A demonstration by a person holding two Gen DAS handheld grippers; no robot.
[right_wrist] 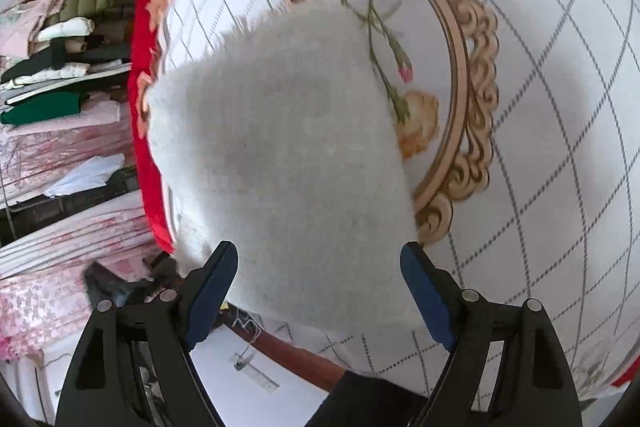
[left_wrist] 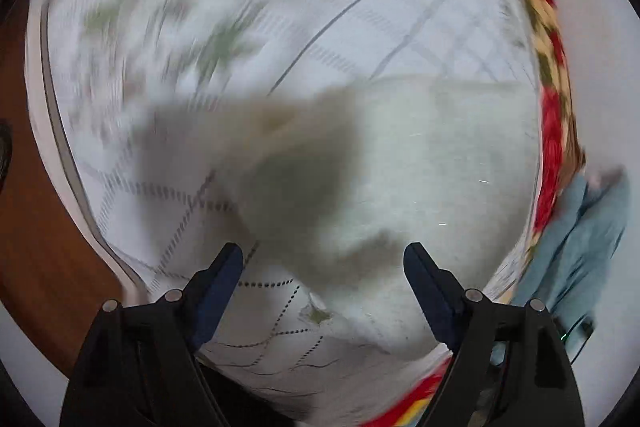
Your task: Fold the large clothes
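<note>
Garment spread beneath two open grippers

White fuzzy garment [right_wrist: 288, 147] lies on a checked bedspread [right_wrist: 540, 107], ahead of and between the wide-spread fingers of the right gripper [right_wrist: 319, 253]. Left gripper [left_wrist: 323, 253], equally wide, hovers over it, holding nothing. Folded clothes [right_wrist: 60, 67] stack beyond the red border [right_wrist: 142, 107].

The left wrist view looks steeply down, close over a fuzzy white folded garment [left_wrist: 420, 167] on a white grid-patterned bedsheet [left_wrist: 360, 7]. The right wrist view, equally near, shares both garment [right_wrist: 288, 155] and bedsheet [right_wrist: 540, 107].
</note>
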